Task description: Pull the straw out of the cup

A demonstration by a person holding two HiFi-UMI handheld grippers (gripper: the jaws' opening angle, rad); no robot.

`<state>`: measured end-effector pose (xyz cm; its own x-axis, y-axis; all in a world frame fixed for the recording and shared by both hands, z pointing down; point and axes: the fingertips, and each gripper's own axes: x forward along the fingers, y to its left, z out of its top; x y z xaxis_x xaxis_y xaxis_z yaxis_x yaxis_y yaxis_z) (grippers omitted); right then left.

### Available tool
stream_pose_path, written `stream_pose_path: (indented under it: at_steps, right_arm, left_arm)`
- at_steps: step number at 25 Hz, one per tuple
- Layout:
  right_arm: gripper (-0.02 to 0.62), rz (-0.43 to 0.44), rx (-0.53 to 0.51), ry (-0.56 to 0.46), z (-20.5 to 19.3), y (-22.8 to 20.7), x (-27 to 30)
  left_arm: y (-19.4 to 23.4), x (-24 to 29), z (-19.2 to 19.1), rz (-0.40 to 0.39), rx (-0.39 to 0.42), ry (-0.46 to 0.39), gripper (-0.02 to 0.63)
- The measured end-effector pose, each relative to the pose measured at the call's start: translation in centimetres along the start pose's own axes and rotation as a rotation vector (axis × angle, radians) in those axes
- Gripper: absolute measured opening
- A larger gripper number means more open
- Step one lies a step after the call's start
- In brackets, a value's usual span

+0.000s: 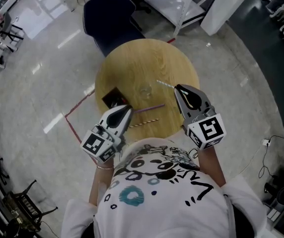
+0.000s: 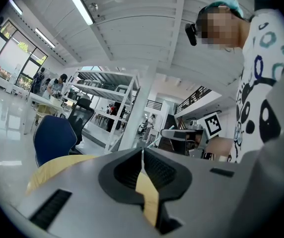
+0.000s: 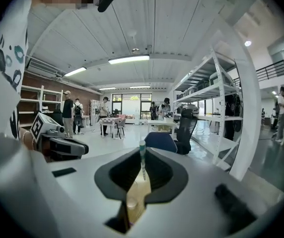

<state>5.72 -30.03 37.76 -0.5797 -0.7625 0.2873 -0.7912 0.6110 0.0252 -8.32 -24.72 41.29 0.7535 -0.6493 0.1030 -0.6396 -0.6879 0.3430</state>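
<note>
Head view: round wooden tabletop [image 1: 132, 58] carried one clear cup [image 1: 145, 89], one black box [image 1: 114, 97] and two loose straws, a purple straw [image 1: 149, 108] and a tan straw [image 1: 143, 124]. Right claw [image 1: 177, 87] pinched a thin striped straw [image 1: 164, 83], which stuck out from its tips near the cup. Left gripper view: left claw [image 2: 142, 151] closed, empty. Right gripper view: straw upright between the clamped tips.

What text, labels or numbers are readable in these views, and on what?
No readable text anywhere.
Cube on left gripper: square marker pattern, no letters.
Cube on right gripper: same.
Shirt: drawn shapes, no words.
Straw: no print visible.
Black object on table: too small to tell.
</note>
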Motion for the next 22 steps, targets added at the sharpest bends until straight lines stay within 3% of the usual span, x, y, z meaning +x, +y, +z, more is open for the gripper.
stream_pose_path:
  at_steps: [22]
  right_arm:
    - [0.04,0.001,0.033,0.119,-8.0,-1.3,-0.4]
  left_arm:
    - [1.6,-0.4,-3.0,0.074,-0.02,0.019,0.026]
